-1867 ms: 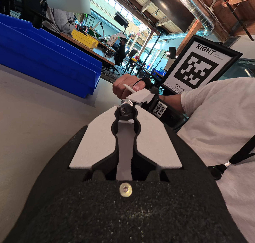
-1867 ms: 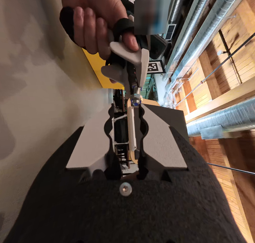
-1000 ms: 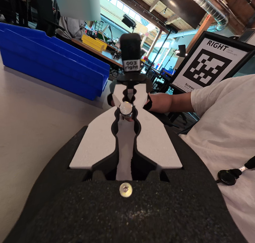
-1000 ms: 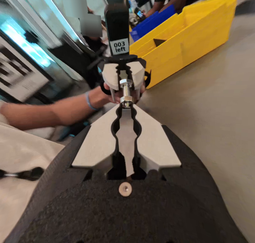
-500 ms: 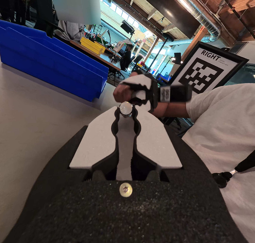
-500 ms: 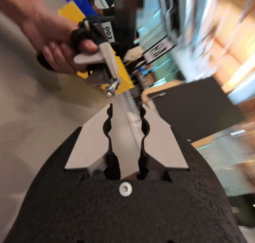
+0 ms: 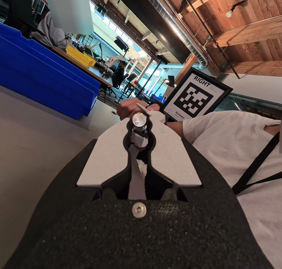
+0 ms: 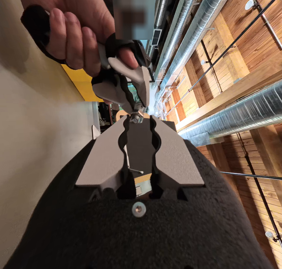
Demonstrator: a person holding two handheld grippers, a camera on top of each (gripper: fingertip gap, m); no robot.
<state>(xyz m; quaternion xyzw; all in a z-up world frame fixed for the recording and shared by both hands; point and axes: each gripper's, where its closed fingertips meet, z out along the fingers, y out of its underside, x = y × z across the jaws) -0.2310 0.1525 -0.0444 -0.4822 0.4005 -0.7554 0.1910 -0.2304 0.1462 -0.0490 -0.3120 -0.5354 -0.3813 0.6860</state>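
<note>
**Two grippers, one bolt**

Left gripper point(image 7: 139, 121) is clamped on the bolt point(image 7: 138, 119), pads tight on its head. Right gripper point(image 8: 139, 119) stands open, its jaws either side of the nut point(image 8: 137, 119) without pressing. Blue bin point(image 7: 45, 81) far left, yellow bin point(image 8: 79, 79) beyond.

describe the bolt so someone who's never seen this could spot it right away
In the left wrist view, start at the long blue bin on the pale table, then move right to the left gripper in the foreground. The bolt is clamped at the very tips of its white fingers. It is the only shiny metal piece there, its round head facing the camera.
</note>
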